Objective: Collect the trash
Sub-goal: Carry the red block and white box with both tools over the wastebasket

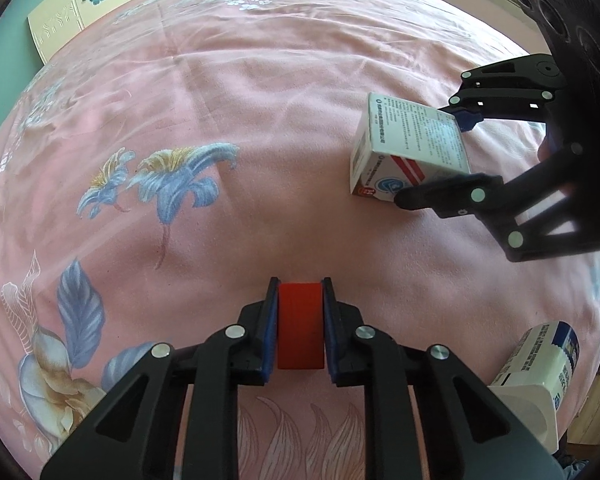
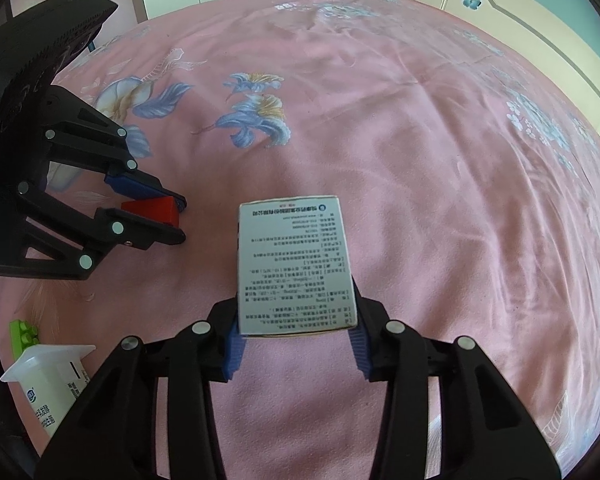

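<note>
Trash on the pink floral bedsheet point(image 1: 260, 120) comes down to a few bits, and each camera catches something the other misses. Only the right wrist view shows the bright green plastic building brick point(image 2: 22, 334), sitting at the bed's edge just beside the white plastic bottle with blue print point(image 2: 46, 384). That view also gives the full back panel of the white cardboard medicine box point(image 2: 294, 264), all small text. The left wrist view shows that same box from the side instead, so you get its red stripes and blue logo, and it looks tilted, with the lower corner on or very near the sheet, hard to say which. The bottle pokes in at the lower right there too.

Left gripper point(image 1: 300, 284) is clamped tight on the small red rectangular block point(image 1: 300, 324), blue pads pressed flat against both its sides, fingers angled down over the sheet. From the right wrist view you see the block poking out between those fingers.

Right gripper point(image 2: 296, 308) is closed around the medicine box, pads point(image 2: 234, 350) against its two narrow sides near the bottom end.
</note>
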`<state>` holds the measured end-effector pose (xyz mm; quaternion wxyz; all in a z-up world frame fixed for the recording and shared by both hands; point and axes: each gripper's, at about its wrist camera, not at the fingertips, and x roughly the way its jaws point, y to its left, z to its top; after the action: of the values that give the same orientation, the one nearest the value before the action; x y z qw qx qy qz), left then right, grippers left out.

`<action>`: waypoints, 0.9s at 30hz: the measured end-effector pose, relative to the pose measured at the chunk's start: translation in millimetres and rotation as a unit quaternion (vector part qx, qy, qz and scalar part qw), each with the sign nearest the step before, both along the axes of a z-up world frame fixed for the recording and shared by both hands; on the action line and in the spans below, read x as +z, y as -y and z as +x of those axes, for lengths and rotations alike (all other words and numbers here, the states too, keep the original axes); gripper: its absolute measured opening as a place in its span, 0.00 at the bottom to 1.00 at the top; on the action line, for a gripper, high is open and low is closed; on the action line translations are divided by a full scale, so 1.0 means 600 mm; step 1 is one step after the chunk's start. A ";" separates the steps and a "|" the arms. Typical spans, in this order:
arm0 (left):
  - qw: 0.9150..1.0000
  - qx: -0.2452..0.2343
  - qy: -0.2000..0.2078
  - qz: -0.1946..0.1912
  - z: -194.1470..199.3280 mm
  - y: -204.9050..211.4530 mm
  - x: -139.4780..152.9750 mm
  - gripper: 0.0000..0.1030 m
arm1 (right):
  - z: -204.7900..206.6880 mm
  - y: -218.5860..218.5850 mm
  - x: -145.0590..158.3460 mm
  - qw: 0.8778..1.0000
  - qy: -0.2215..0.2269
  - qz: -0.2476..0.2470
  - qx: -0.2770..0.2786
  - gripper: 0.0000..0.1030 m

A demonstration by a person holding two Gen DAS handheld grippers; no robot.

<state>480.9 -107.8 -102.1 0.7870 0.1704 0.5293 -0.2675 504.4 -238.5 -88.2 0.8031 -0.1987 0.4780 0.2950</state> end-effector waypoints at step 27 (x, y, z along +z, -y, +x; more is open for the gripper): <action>0.997 0.037 0.066 0.033 -0.157 -0.089 0.097 0.22 | -0.246 0.085 0.108 0.997 0.034 -0.027 -0.061 0.43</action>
<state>386.8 -54.3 -44.1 0.8235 0.1938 0.4907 -0.2089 356.7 -289.2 -23.5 0.8296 -0.2011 0.4696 0.2256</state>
